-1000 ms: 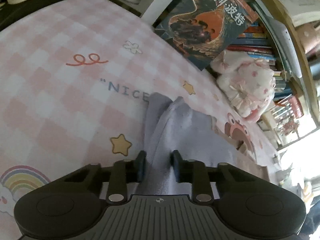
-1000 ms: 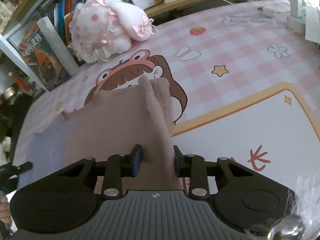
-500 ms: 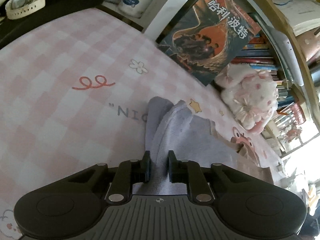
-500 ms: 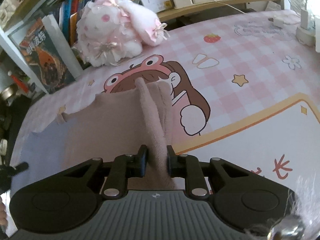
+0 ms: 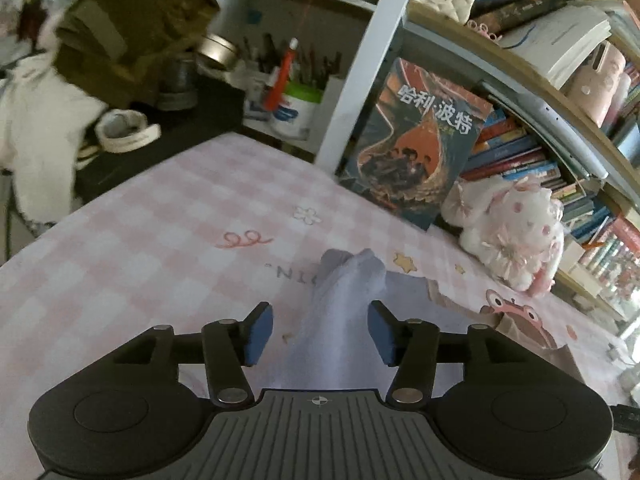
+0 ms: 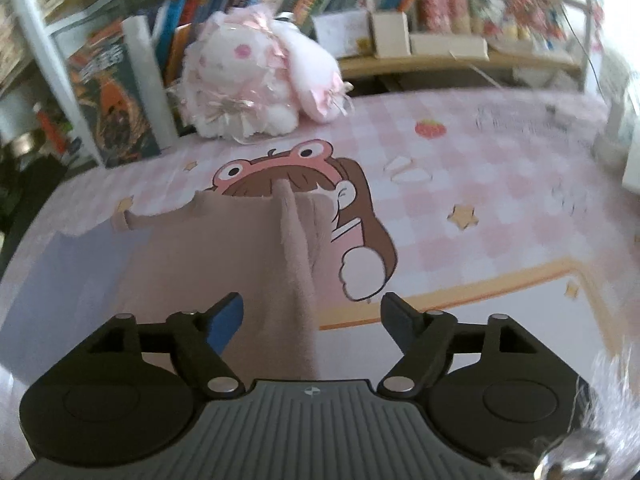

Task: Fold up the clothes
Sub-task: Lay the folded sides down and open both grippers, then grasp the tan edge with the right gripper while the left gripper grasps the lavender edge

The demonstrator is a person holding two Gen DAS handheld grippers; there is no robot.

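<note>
A two-tone cloth lies on the pink checked table mat (image 5: 132, 264). Its pale lavender end (image 5: 340, 320) rises in a pinched ridge between the wide-apart fingers of my left gripper (image 5: 320, 330), which is open. The pads do not touch the fabric. In the right wrist view the cloth's dusty-pink end (image 6: 224, 268) lies flat over the cartoon print, with a raised ridge (image 6: 296, 256) running between the fingers of my right gripper (image 6: 312, 320). That gripper is open too, jaws well clear of the ridge. The lavender part (image 6: 60, 280) shows at the left.
A white and pink plush toy (image 6: 256, 88) sits at the mat's back edge next to an upright book (image 5: 416, 148) and a white shelf post (image 5: 360, 68). Crowded bookshelves run behind. A pen cup (image 5: 296, 108), a white watch (image 5: 124, 132) and a dark green cloth heap (image 5: 132, 28) sit far left.
Both grippers were shut on the cloth's ridges half a second ago. Both have now let go and stand wide open, and both have pulled back and tilted up.
</note>
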